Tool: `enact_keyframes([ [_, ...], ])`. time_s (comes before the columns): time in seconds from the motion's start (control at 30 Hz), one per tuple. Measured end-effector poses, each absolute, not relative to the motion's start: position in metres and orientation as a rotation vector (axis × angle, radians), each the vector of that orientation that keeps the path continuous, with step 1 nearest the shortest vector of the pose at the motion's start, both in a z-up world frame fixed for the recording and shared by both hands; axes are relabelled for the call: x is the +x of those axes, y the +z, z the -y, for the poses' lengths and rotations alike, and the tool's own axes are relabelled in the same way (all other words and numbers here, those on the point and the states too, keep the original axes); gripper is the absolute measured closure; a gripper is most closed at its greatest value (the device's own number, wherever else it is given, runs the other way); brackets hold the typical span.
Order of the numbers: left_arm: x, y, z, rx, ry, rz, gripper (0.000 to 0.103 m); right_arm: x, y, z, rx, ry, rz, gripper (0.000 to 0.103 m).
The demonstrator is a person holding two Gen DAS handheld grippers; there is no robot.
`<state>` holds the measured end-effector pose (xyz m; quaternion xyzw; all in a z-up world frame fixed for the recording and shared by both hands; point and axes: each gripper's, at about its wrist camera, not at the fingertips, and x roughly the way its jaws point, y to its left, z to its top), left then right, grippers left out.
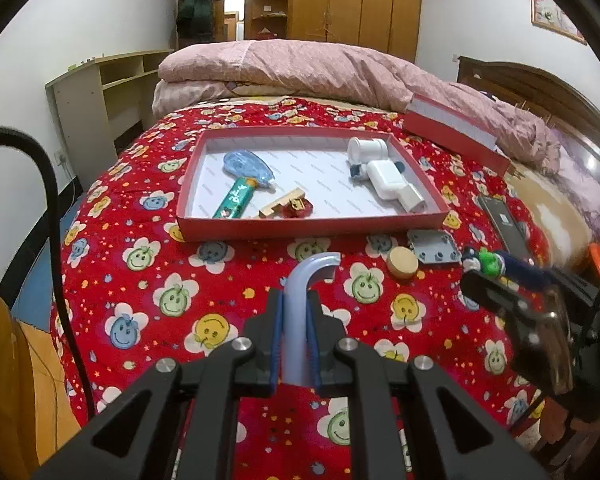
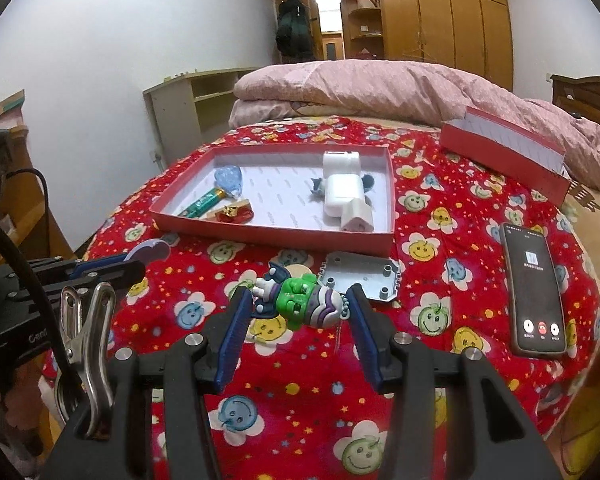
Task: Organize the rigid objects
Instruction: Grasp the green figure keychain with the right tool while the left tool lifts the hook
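Note:
My left gripper (image 1: pixel 296 304) is shut on a pale blue translucent hook (image 1: pixel 312 268), held above the red flowered bedspread in front of the red tray (image 1: pixel 312 224). In the right wrist view the same hook (image 2: pixel 152 250) sticks out at the left. My right gripper (image 2: pixel 298 308) is shut on a green-faced toy figure (image 2: pixel 300 300), which lies crosswise between the blue pads, clear of the bed. In the left wrist view the toy figure (image 1: pixel 488 262) shows at the right. The tray (image 2: pixel 276 236) holds a green tube, a wooden block, a red item and white chargers.
A grey plastic plate (image 2: pixel 360 276) and a round wooden disc (image 1: pixel 402 262) lie on the bedspread just before the tray. A phone (image 2: pixel 536 292) with its screen lit lies at the right. The tray's lid (image 2: pixel 504 152) rests at the back right against a pink quilt.

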<state>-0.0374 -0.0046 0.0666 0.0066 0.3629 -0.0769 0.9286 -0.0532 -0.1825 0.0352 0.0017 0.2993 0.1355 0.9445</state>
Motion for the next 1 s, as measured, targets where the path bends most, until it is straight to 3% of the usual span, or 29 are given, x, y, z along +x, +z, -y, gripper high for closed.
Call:
enact_keyframes([
  [1.0,0.012,0.146,0.001,0.023,-0.157,-0.614,0.091,-0.016,0.097,0.165,-0.03,0.391,-0.573,0.054],
])
